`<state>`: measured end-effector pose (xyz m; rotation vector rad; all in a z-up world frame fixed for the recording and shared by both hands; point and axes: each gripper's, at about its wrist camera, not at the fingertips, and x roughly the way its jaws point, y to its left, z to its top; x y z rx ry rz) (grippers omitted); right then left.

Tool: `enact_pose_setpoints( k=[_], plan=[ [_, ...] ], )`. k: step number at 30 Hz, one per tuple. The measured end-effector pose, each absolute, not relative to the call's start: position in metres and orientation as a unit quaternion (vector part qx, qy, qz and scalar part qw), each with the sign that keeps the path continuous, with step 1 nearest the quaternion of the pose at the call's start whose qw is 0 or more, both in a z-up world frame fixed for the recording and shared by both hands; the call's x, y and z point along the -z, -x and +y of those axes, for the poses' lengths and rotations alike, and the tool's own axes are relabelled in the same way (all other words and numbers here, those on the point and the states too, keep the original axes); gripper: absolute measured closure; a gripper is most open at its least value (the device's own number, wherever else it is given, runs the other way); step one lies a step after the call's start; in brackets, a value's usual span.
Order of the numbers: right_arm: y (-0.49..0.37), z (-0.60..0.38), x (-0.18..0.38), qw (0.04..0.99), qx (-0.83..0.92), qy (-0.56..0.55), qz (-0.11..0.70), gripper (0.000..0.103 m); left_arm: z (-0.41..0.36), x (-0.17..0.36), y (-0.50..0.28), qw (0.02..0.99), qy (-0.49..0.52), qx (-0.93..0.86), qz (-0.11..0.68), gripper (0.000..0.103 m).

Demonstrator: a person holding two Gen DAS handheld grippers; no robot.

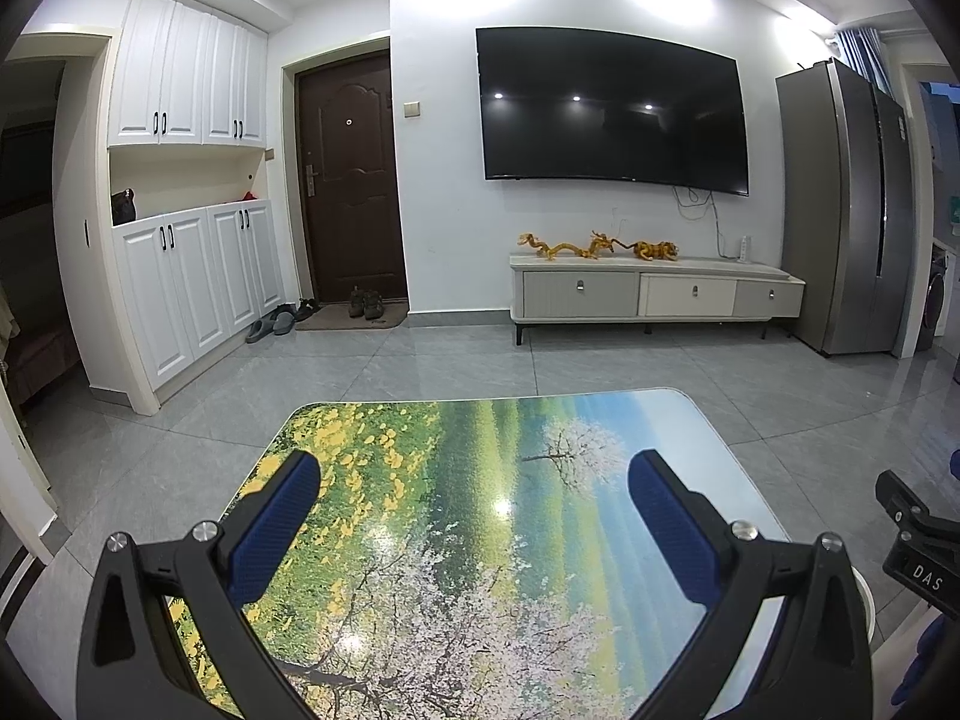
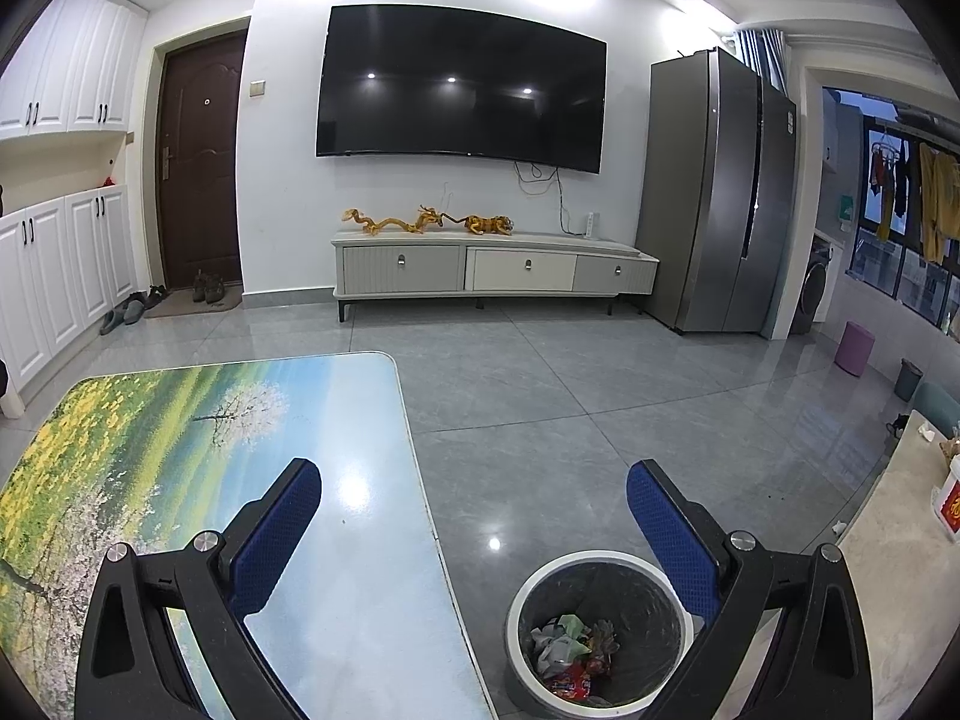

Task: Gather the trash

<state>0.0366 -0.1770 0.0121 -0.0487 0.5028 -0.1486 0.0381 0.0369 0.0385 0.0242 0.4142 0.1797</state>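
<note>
A white-rimmed trash bin (image 2: 597, 561) with a black liner stands on the floor just right of the table; crumpled wrappers and paper (image 2: 570, 648) lie inside it. My right gripper (image 2: 474, 480) is open and empty, held above the table's right edge and the bin. My left gripper (image 1: 474, 474) is open and empty above the table (image 1: 480, 540), whose top bears a printed landscape with blossom trees. No loose trash shows on the tabletop in either view. Part of the right gripper's body (image 1: 918, 546) shows at the right edge of the left wrist view.
A TV stand (image 2: 498, 267) with golden figurines stands under a wall TV. A grey fridge (image 2: 720, 198) is at the right, white cabinets (image 1: 180, 288) and a dark door at the left. A marble counter (image 2: 900, 570) with a white tub, a purple stool (image 2: 855, 348) and a small grey bin are at far right.
</note>
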Motion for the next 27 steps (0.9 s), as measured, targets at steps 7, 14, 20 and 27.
enact_pose_setpoints(
  k=[7,14,20,27],
  plan=[
    [-0.0379,-0.1798,-0.0091,0.965,0.073,0.025,0.251,0.0,0.0368,-0.0351,-0.0405,0.974,-0.015,-0.086,0.208,0.0],
    [-0.0384,-0.1814,-0.0075,0.965,0.072,0.025,0.251,0.0,0.0361,-0.0329,-0.0399,0.974,-0.016,-0.083,0.209,0.0],
    [-0.0392,-0.1829,-0.0055,0.964,0.071,0.025,0.253,0.0,0.0353,-0.031,-0.041,0.974,-0.018,-0.081,0.211,0.0],
    [-0.0393,-0.1833,-0.0057,0.964,0.072,0.025,0.253,0.0,0.0351,-0.0308,-0.0411,0.974,-0.019,-0.081,0.211,0.0]
  ],
)
